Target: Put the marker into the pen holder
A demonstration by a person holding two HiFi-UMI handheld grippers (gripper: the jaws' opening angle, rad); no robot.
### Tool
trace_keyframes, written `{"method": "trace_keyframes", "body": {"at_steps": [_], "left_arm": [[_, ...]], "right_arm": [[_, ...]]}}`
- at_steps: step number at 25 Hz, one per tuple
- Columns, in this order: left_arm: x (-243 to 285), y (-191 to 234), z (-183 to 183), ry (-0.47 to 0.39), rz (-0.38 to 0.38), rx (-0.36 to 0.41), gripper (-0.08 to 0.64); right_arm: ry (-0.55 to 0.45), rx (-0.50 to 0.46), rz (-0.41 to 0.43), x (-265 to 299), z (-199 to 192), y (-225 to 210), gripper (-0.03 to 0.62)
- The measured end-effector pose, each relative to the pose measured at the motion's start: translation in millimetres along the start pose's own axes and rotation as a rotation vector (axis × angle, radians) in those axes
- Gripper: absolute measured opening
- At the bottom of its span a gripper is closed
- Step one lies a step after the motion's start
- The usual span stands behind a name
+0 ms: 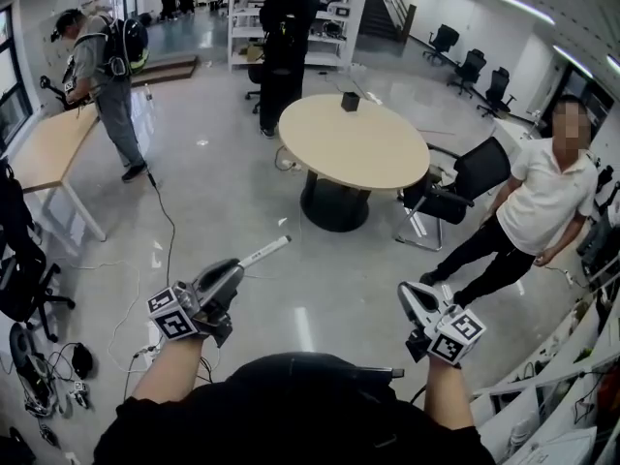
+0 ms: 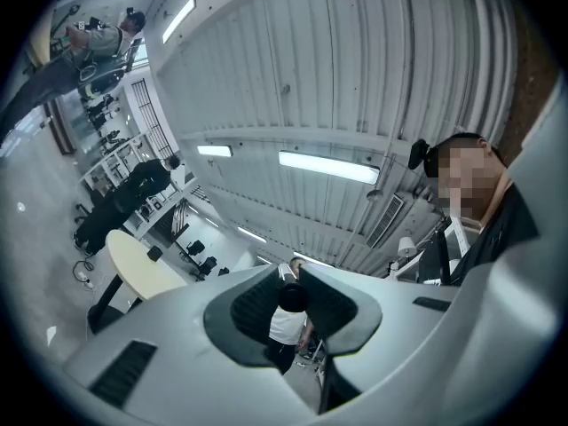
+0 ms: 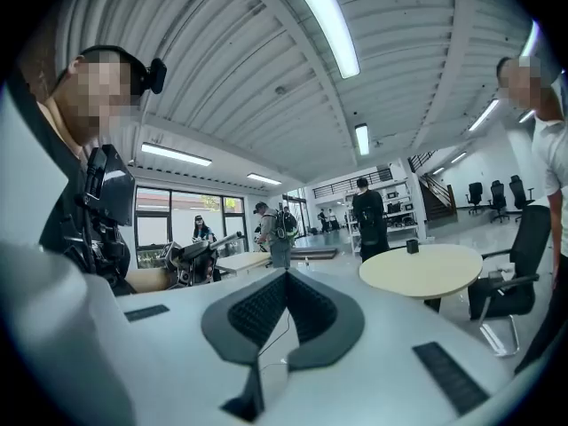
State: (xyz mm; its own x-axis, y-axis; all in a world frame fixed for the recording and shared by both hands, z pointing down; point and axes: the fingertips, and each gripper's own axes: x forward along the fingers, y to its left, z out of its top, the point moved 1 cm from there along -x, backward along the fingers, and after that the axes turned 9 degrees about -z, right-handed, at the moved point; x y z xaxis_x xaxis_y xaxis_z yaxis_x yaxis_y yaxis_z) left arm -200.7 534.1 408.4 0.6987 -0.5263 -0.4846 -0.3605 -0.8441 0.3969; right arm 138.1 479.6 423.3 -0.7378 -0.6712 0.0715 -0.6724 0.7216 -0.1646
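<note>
A white marker (image 1: 267,251) sticks out up and to the right from my left gripper (image 1: 235,269), which is shut on it low in the head view. In the left gripper view the marker's dark round end (image 2: 291,297) sits between the pads (image 2: 253,309). My right gripper (image 1: 408,291) is held at the lower right, its jaws (image 3: 285,276) shut with nothing in them. The black pen holder (image 1: 350,102) stands on the far side of the round beige table (image 1: 358,148), well ahead of both grippers. It also shows as a small dark box (image 3: 412,247) in the right gripper view.
A person in a white shirt (image 1: 542,201) leans at the right, beside a black chair (image 1: 465,187). Another person in black (image 1: 284,46) stands behind the table, and a third with a backpack (image 1: 107,66) by a wooden desk (image 1: 48,148). Cables (image 1: 160,260) trail over the glossy floor.
</note>
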Motion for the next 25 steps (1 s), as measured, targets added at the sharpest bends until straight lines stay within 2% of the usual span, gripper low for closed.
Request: {"method": "trace_keyframes", "body": {"at_steps": [5,10,16,22,25], "left_arm": [[-2,43,-1,0.016,0.014,-0.029,0.064],[17,74,-7,0.043,0.053,-0.020,0.064],[77,108,-8,0.035,0.122,0.062,0.064],[152,130,-33,-0.004,0.190,0.092,0.064],[191,137,-48,-0.010,0.199,0.088,0.064]], "right_arm": [[0.028,0.000,-0.020,34,0,-13,0.002],[0.025,0.019,-0.001,61,2,-52,0.002],[0.016,0.038,0.091,106,13,-135,0.002],[0.004,-0.017,0.201,135,49,-222,0.002],[0.002,-0.006,0.237,140,53,-259,0.002]]}}
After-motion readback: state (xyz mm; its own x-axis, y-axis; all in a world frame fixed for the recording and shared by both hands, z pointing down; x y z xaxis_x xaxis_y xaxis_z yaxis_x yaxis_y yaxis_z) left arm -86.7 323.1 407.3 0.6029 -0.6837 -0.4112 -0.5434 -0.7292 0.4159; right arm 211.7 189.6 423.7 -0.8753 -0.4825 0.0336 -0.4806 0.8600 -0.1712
